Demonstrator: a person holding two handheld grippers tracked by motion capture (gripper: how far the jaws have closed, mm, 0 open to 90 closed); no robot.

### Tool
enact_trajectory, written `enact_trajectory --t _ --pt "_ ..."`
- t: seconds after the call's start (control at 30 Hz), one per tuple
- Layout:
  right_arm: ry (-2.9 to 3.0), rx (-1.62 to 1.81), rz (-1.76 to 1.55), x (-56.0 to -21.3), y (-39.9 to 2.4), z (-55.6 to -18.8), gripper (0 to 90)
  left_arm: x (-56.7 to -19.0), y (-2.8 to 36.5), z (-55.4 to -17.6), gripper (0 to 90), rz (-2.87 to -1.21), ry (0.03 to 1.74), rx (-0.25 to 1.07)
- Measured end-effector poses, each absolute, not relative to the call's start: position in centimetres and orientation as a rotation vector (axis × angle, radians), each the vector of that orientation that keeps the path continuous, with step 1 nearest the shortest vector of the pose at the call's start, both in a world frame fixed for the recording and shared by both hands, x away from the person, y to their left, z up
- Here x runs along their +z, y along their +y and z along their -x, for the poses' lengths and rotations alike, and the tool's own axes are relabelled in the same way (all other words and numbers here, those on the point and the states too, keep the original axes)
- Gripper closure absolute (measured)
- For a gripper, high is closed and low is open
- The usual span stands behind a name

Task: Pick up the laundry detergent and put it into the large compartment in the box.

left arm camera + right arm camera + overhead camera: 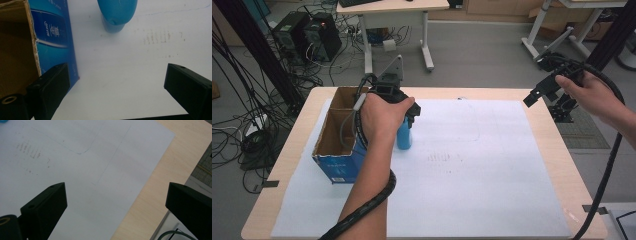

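A blue bottle [404, 136] stands on the white sheet [472, 165], just right of an open cardboard box with blue sides [334, 125]. My left gripper [410, 111] hovers over the bottle's top and the hand hides part of it. In the left gripper view the jaws of my left gripper [115, 92] stand wide apart with bare sheet between them; the bottle [116, 12] lies ahead of them and the box [53, 37] is at the left. My right gripper [542, 92] is held up over the table's far right corner. Seen in its own view, my right gripper [115, 212] is open and holds nothing.
The box is split into two compartments, and what shows of their insides looks brown and bare. Faint pencil outlines and smudges [446, 158] mark the sheet. The wooden table edge [150, 202] runs along the sheet's right side. Desks, computers and cables stand on the floor beyond.
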State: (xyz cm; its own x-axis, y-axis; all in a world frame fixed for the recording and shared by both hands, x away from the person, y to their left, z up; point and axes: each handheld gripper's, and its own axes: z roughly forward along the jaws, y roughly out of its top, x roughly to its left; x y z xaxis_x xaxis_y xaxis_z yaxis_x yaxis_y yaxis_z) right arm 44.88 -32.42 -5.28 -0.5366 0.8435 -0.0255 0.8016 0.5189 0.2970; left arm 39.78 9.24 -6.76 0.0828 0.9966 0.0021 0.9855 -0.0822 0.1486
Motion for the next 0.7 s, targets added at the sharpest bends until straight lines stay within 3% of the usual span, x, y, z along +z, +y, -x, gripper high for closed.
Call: enact_trajectory --t 0.7 --pt "2.6 0.369 -1.43 -5.4 -32.6 -45.9 3.5 -4.7 9.1 -41.8 6.4 -2.195 2.037 0.215"
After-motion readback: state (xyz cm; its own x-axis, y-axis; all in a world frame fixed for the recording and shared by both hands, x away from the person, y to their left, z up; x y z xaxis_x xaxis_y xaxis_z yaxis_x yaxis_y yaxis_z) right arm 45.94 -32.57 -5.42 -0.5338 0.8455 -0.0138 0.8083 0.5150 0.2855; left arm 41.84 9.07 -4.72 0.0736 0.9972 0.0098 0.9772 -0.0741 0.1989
